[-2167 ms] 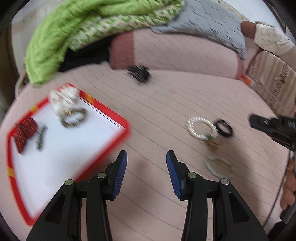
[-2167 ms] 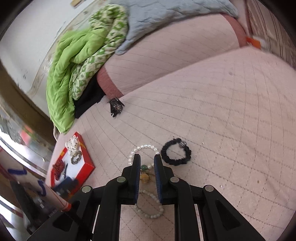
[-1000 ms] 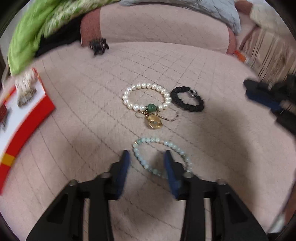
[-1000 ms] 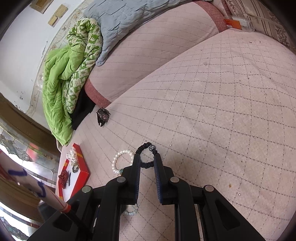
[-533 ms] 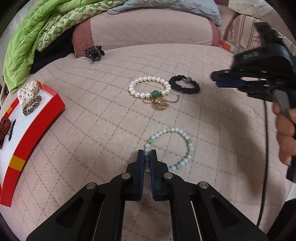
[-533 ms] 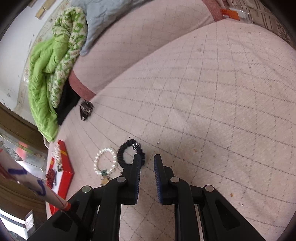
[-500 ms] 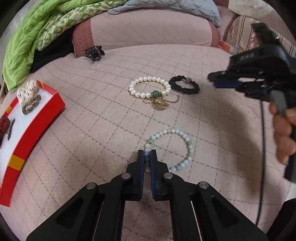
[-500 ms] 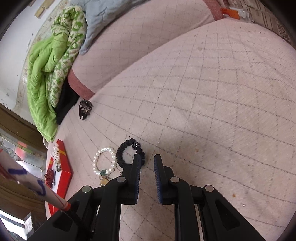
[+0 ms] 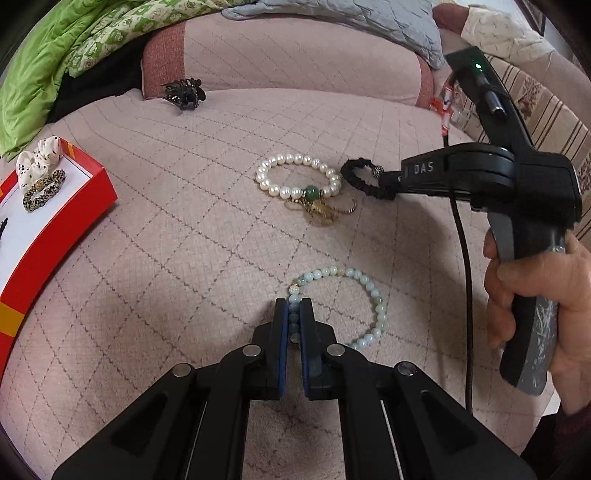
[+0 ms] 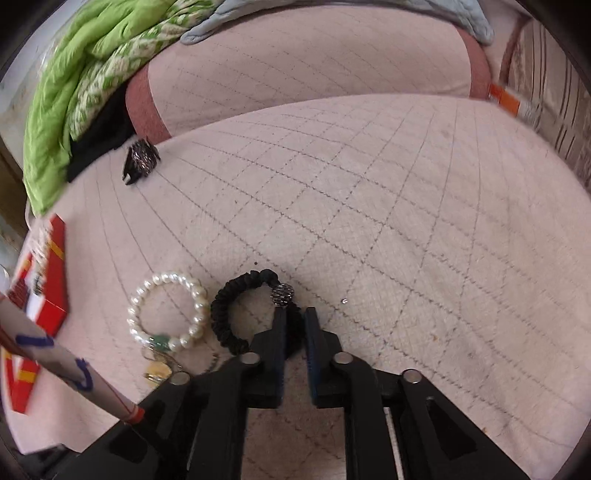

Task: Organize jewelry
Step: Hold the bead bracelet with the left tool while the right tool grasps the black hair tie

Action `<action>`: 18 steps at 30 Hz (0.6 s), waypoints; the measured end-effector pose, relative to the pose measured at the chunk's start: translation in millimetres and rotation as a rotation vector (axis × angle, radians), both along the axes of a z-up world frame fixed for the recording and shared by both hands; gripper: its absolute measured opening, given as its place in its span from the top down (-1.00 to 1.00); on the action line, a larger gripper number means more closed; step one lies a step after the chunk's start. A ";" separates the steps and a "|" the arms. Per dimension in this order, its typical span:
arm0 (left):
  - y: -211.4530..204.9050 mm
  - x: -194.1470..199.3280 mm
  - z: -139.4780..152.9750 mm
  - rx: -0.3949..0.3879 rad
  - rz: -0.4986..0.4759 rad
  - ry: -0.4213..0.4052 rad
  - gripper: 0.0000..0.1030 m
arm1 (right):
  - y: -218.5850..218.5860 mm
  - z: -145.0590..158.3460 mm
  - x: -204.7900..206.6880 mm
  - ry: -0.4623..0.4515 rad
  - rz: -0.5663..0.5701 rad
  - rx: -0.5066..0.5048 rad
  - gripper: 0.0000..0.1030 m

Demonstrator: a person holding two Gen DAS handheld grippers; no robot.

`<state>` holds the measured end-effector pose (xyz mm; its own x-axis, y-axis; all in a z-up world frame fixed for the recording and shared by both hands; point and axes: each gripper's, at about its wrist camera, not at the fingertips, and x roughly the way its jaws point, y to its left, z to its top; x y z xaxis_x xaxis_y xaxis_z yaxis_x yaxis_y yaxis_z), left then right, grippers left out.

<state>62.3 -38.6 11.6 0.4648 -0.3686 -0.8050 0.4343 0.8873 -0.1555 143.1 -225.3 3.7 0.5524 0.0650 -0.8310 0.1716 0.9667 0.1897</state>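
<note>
My left fingers (image 9: 294,308) are closed on the pale green bead bracelet (image 9: 376,295), which lies on the pink quilted bed (image 9: 184,240) at the near centre of the left wrist view; a short run of its beads sits pinched between the two blue pads, and the rest of the loop rests flat on the bed to the right of them. My right fingers (image 10: 294,314) stand narrow and are closing on the black braided bracelet (image 10: 221,314); its right-hand side, just below the dark metal bead (image 10: 282,294), lies between the pads, and the cord appears gripped there. From the left wrist view the same right tool reaches in from the right, with my right hand (image 9: 532,291) wrapped round its handle. The pearl bracelet (image 9: 299,177) with a green stone and a gold charm lies just beside the black one, on its left, the two nearly touching. A red tray (image 9: 55,229) with a white floor sits at the left edge of the bed and holds a white spotted scrunchie (image 9: 37,162) and a dark-and-gold beaded band (image 9: 44,190) touching it. A black claw hair clip (image 9: 184,92) lies at the far side, against the pink bolster (image 9: 295,59). Green bedding (image 9: 55,40) is heaped at the far left, and a grey quilt (image 9: 351,18) lies over the bolster.
</note>
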 end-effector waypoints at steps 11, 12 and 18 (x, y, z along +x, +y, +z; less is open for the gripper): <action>17.4 2.3 34.9 -0.092 0.053 -0.127 0.89 | -7.0 60.8 -32.2 -0.215 0.016 0.098 0.86; 19.9 2.6 38.1 -0.096 0.064 -0.143 0.89 | -3.8 66.0 -35.5 -0.235 0.033 0.103 0.86; 31.8 10.2 50.1 -0.072 0.105 -0.212 0.89 | 12.9 79.1 -44.8 -0.301 0.101 0.141 0.86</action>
<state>72.5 -6.8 61.6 0.6592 -0.3621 -0.6590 0.3701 0.9192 -0.1347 98.3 -212.3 82.8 0.7564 0.2349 -0.6105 -0.0079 0.9365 0.3505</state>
